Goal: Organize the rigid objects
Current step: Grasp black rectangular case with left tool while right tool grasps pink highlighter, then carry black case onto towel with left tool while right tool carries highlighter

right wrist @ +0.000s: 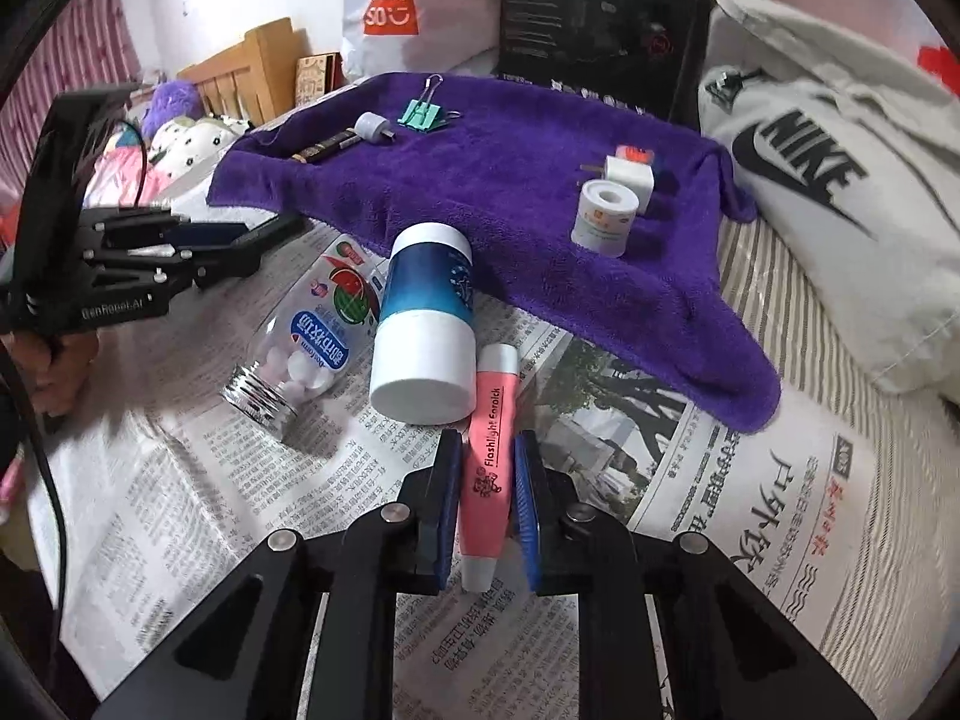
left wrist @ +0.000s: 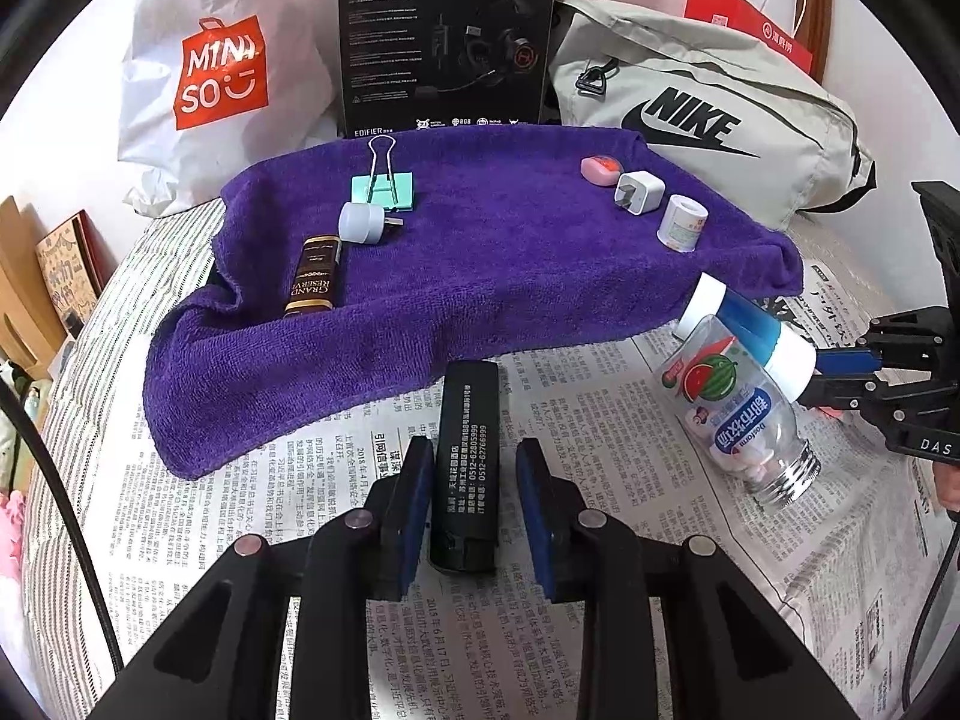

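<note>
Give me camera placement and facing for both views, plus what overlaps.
Left wrist: sits on the left gripper, looking forward over newspaper to the purple towel; its open fingers flank a black box; the right gripper shows at right.
Right wrist: sits on the right gripper, facing the same towel from the right; its fingers sit close around a pink highlighter; the left gripper shows at left.
Shared: towel, candy bottle, blue-and-white canister, binder clip.
</note>
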`<state>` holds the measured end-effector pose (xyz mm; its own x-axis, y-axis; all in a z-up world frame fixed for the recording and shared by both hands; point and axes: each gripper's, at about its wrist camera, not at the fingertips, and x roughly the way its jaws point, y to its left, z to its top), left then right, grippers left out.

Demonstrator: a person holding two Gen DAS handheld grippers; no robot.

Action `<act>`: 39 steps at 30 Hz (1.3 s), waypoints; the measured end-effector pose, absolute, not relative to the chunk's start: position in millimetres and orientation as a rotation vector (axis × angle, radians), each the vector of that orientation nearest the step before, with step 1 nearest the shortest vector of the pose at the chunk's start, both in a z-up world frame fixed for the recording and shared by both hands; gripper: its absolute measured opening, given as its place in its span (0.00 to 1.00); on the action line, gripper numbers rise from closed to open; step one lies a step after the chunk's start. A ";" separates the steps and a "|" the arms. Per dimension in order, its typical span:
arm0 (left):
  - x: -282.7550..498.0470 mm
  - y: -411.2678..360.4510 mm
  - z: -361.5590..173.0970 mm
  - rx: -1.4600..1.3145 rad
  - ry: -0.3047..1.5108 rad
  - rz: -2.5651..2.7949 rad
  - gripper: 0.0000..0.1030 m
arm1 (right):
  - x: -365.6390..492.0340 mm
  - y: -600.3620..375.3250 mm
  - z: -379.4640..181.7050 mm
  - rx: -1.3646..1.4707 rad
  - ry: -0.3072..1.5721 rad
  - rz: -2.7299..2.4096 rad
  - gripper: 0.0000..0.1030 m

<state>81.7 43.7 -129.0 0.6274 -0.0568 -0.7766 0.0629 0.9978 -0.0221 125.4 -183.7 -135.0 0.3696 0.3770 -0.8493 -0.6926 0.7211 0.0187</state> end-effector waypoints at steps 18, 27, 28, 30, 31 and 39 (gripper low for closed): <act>71.4 45.3 -125.8 0.014 0.918 -0.104 0.20 | 115.0 -189.4 -130.8 -0.388 0.983 0.656 0.17; 52.3 59.1 -111.0 -0.129 0.931 -0.181 0.20 | 109.3 -216.8 -125.8 -0.239 1.028 0.591 0.17; 52.1 60.4 -108.5 -0.137 0.927 -0.183 0.20 | 108.9 -218.4 -124.6 -0.224 1.030 0.593 0.17; 53.9 61.9 -106.1 -0.148 0.927 -0.186 0.20 | 109.2 -220.6 -121.4 -0.193 1.034 0.597 0.17; 55.2 63.3 -105.4 -0.154 0.930 -0.187 0.20 | 109.3 -221.2 -119.6 -0.178 1.035 0.603 0.17; 58.2 70.0 -97.4 -0.177 0.915 -0.187 0.20 | 112.1 -214.8 -112.2 -0.157 1.032 0.631 0.17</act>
